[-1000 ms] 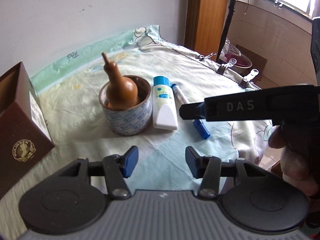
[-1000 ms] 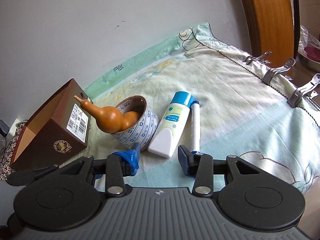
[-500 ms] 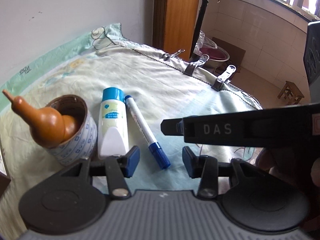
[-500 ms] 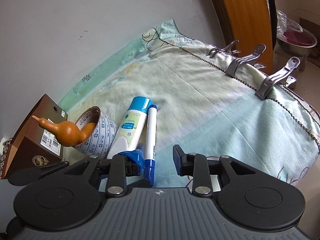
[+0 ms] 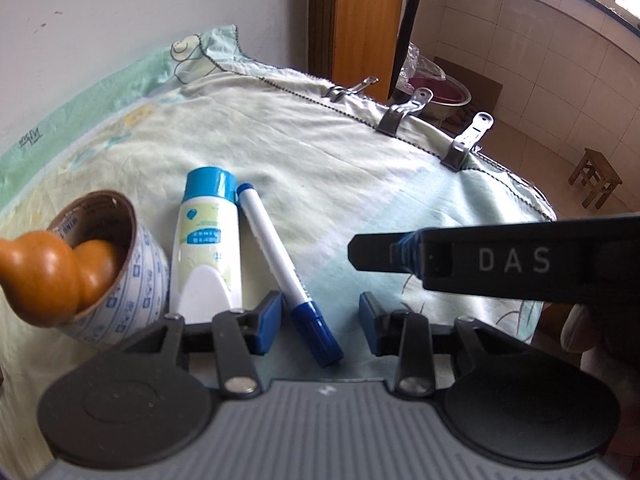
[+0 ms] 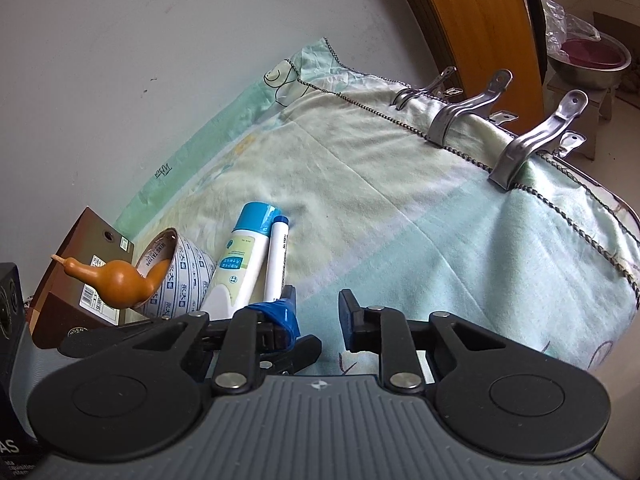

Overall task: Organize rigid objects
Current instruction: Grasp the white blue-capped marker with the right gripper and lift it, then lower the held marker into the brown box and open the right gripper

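A white marker [image 5: 272, 248] with a blue cap lies on the cloth beside a white bottle [image 5: 206, 240] with a blue cap. My left gripper [image 5: 319, 324] hangs low over the marker's cap. The cap sits between its closing jaws, and the pads do not touch it. Left of the bottle, a brown gourd [image 5: 44, 276] leans in a roll of printed tape [image 5: 136, 276]. My right gripper [image 6: 316, 316] hovers to the right of the marker [image 6: 278, 264]. Its jaws are closing with a small gap and nothing between them. It shows side-on as the right gripper [image 5: 360, 252] in the left wrist view.
A brown cardboard box [image 6: 80, 264] stands behind the gourd [image 6: 116, 280] at the wall. Metal clips [image 5: 404, 114] pin the pale cloth [image 5: 320, 152] to the table's far right edge. Beyond that edge are a metal basin [image 6: 588, 60] and a wooden stool [image 5: 596, 178].
My left gripper moved right and down, from facing the tape roll to straddling the marker's cap, and its jaws narrowed. The right gripper's jaws narrowed too as it drifted right.
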The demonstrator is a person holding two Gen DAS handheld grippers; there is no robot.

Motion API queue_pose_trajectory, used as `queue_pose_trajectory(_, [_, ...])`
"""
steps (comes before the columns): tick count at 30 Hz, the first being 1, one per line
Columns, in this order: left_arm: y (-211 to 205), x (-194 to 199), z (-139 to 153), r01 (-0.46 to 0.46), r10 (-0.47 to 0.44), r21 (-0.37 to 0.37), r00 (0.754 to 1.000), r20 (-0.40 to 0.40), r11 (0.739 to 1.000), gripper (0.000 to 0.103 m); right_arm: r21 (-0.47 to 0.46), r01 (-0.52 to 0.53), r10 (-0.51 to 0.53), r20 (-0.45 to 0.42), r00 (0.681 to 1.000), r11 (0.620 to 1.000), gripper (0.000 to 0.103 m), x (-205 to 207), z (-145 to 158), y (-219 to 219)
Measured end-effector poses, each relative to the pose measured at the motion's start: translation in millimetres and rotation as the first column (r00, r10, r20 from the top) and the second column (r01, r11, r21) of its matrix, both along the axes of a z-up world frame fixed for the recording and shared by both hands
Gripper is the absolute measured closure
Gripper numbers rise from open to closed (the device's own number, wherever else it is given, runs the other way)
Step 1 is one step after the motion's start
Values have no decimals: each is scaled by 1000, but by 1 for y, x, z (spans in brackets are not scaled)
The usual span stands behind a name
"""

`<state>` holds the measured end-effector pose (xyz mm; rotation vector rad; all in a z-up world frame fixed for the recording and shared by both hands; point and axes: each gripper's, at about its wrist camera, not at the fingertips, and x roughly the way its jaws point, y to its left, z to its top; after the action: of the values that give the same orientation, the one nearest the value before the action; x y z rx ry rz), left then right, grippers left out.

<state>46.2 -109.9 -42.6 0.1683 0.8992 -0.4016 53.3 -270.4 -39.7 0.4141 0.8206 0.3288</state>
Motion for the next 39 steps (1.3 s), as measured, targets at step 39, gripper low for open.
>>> queue_pose_trajectory(39, [120,-98,70,-8,34,-175,989,145,984,91,126,-264,256,78,963,956,103,-45,41,99])
